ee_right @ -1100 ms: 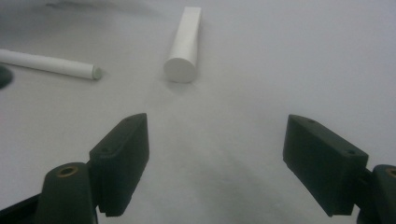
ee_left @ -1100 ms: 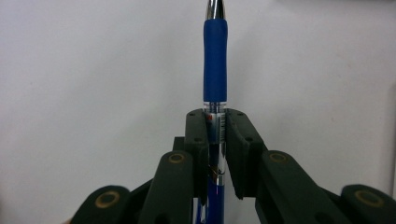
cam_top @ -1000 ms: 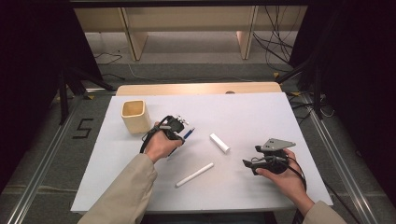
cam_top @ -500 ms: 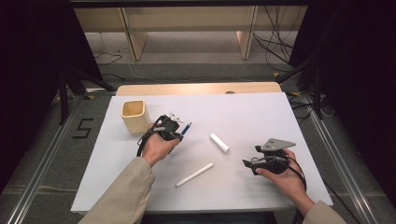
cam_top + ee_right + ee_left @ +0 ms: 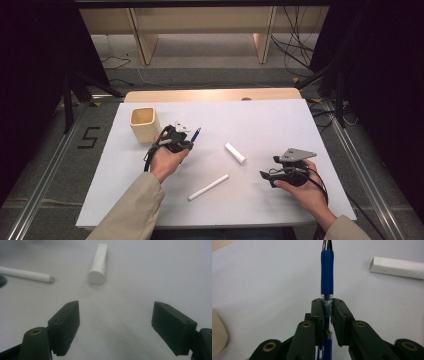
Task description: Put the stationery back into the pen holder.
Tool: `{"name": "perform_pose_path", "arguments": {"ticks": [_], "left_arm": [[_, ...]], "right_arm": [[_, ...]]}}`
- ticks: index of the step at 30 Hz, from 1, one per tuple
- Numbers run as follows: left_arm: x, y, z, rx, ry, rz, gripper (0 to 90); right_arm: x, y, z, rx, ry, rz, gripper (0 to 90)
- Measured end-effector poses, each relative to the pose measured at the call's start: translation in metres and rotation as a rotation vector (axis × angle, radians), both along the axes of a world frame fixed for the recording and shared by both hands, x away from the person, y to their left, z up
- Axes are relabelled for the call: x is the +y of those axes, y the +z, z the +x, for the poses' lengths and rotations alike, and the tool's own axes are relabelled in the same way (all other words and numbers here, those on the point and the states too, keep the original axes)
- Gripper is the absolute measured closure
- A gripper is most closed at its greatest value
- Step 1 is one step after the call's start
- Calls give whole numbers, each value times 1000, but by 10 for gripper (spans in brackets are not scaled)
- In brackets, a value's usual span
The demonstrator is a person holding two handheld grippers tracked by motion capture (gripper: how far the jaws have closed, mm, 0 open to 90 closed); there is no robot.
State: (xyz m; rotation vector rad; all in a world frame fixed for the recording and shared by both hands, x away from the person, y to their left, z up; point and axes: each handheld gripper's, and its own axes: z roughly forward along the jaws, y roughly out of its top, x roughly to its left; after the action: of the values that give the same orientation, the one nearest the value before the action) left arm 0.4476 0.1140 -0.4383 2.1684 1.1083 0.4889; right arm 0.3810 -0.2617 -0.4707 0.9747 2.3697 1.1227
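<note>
A blue pen (image 5: 327,275) with a silver tip stands out between the jaws of my left gripper (image 5: 327,302), which is shut on its clear barrel. From above, that left gripper (image 5: 187,137) is lifted beside a cream square cup (image 5: 144,124), the pen (image 5: 195,134) pointing to the far right. My right gripper (image 5: 115,320) is open with nothing between its jaws, and rests at the table's right (image 5: 264,176). A short white cylinder (image 5: 235,153) (image 5: 98,263) and a long thin white stick (image 5: 208,187) (image 5: 25,274) lie on the white table top (image 5: 265,120).
A wooden strip (image 5: 210,95) runs along the table's far edge. Dark frame posts stand left and right of the table, and cables lie on the floor at the back right (image 5: 295,50). A white block (image 5: 397,267) shows in the left gripper view.
My left hand with the pen has drifted slightly left, toward the cup. The right hand has kept still.
</note>
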Motion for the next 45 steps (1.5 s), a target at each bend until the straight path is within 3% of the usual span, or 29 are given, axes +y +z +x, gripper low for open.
{"name": "perform_pose_path", "arguments": {"ticks": [20, 45], "left_arm": [[15, 6, -5, -91, 80, -56, 793], [28, 14, -7, -181, 151, -76, 793]], "right_arm": [[0, 0, 0, 0, -1, 1, 234], [0, 0, 0, -1, 0, 2, 234]]}}
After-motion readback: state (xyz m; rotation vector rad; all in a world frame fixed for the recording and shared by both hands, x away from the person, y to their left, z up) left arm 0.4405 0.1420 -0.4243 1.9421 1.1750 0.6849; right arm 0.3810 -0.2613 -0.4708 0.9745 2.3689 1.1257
